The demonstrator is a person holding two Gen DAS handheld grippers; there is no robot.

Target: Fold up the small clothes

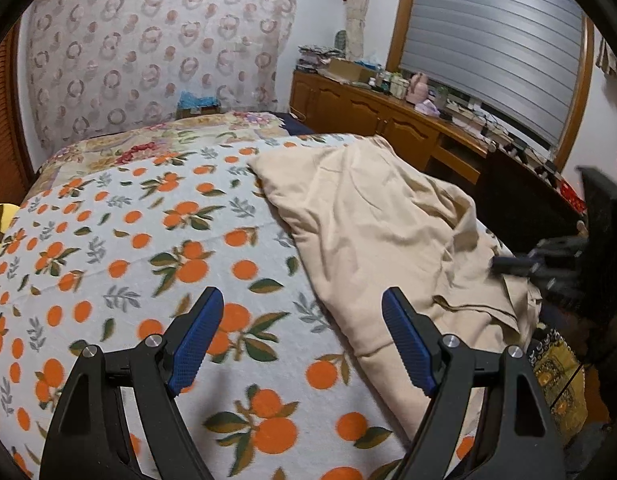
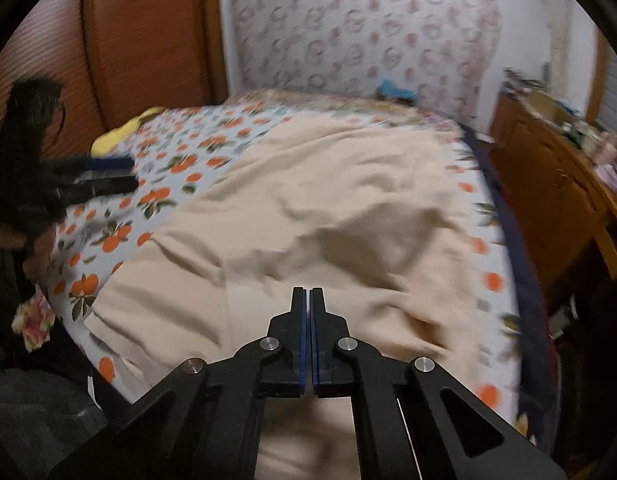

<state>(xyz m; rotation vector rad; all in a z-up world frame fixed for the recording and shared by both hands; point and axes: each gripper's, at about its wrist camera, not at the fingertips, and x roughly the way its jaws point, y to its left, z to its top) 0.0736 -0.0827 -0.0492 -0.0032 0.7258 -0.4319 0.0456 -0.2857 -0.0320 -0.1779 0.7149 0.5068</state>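
The beige garment (image 1: 372, 232) lies rumpled and unfolded on the orange-print blanket (image 1: 148, 248) covering the bed, bunched toward its right side near the wooden cabinets (image 1: 368, 116), so the folding looks barely begun, with no neat crease showing. The right gripper (image 2: 307, 292) hangs over the cloth with its jaws pressed together and nothing visibly pinched. The left gripper (image 1: 304, 308) stands wide open and empty above the blanket, just beside the garment's near edge.

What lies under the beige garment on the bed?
The beige garment rests on the orange-print blanket, which shows around it. Whatever lies beneath its rumpled folds is covered.
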